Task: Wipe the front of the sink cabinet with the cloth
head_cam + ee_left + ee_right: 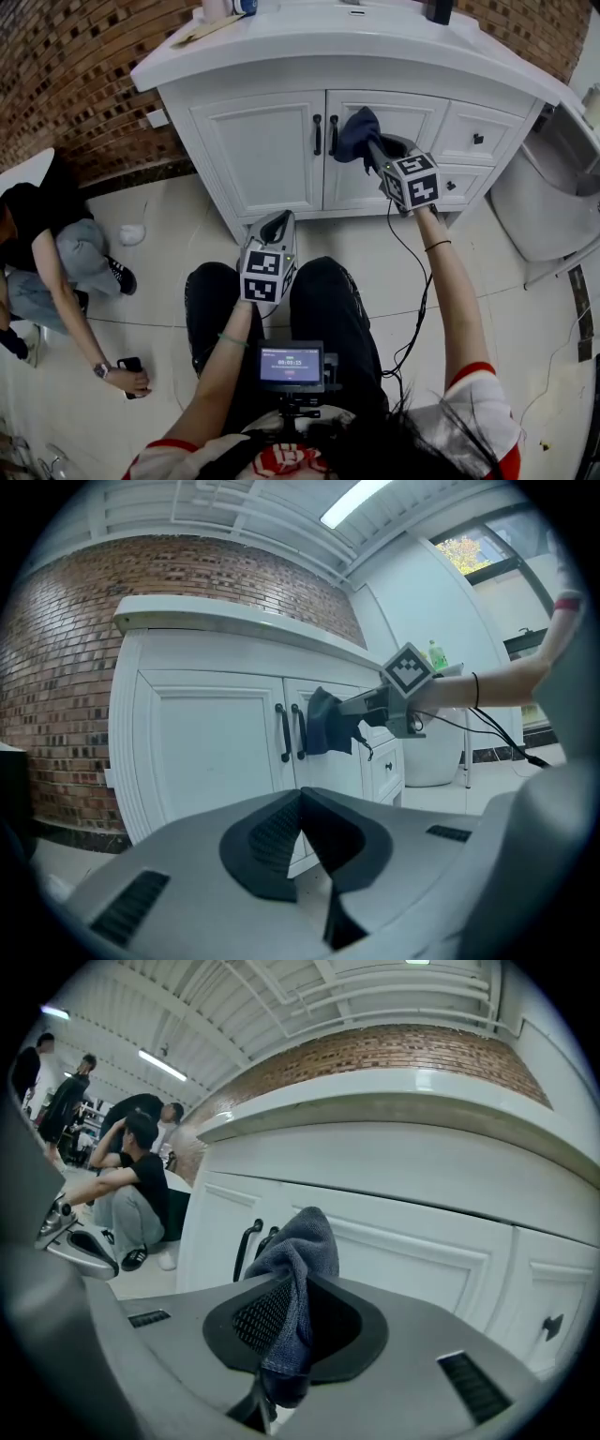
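Sink cabinet point(272, 155): white all over, doors + drawers; handles point(317, 134) black. Counter point(375, 37) on top also white. Cloth point(356, 131): dark blue-grey, plain. Wall point(66, 84): red-brown brick w/ darker bricks mixed in, mottled. Floor point(178, 244): cream tiles, thin dark joints. Left hand-held gripper point(278, 223) & right hand-held gripper point(373, 150): grey bodies, black ribbed pads point(272, 836); cubes point(262, 274) white w/ black square markers. Holder's sleeves point(473, 394): white w/ red cuffs; trousers point(323, 300) black. Crouching person point(47, 234): black top, faded blue-grey jeans, black shoes w/ white trim.
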{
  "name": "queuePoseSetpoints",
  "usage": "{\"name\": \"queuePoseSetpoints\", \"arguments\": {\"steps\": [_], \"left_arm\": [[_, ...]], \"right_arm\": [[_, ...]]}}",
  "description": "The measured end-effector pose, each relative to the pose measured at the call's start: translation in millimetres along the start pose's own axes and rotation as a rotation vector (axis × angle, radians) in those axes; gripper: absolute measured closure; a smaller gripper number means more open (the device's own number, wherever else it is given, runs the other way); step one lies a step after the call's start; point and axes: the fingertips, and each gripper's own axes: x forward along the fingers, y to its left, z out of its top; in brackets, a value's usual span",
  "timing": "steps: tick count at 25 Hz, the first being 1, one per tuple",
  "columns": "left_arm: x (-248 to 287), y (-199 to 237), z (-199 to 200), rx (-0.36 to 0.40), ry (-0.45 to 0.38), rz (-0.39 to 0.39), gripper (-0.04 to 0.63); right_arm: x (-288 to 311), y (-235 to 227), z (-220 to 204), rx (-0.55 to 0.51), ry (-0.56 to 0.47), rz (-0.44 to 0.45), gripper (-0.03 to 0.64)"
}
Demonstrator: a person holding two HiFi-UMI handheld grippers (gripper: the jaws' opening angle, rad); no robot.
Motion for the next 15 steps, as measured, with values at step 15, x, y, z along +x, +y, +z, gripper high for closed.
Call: {"name": "queuePoseSetpoints", "arguments": {"steps": [15], "left_arm": [[-8, 19, -6, -0.005, 0.001, 0.016, 0.558]], "right_arm": [[25, -16, -45, -0.017, 0.129, -0.071, 0.555]]}}
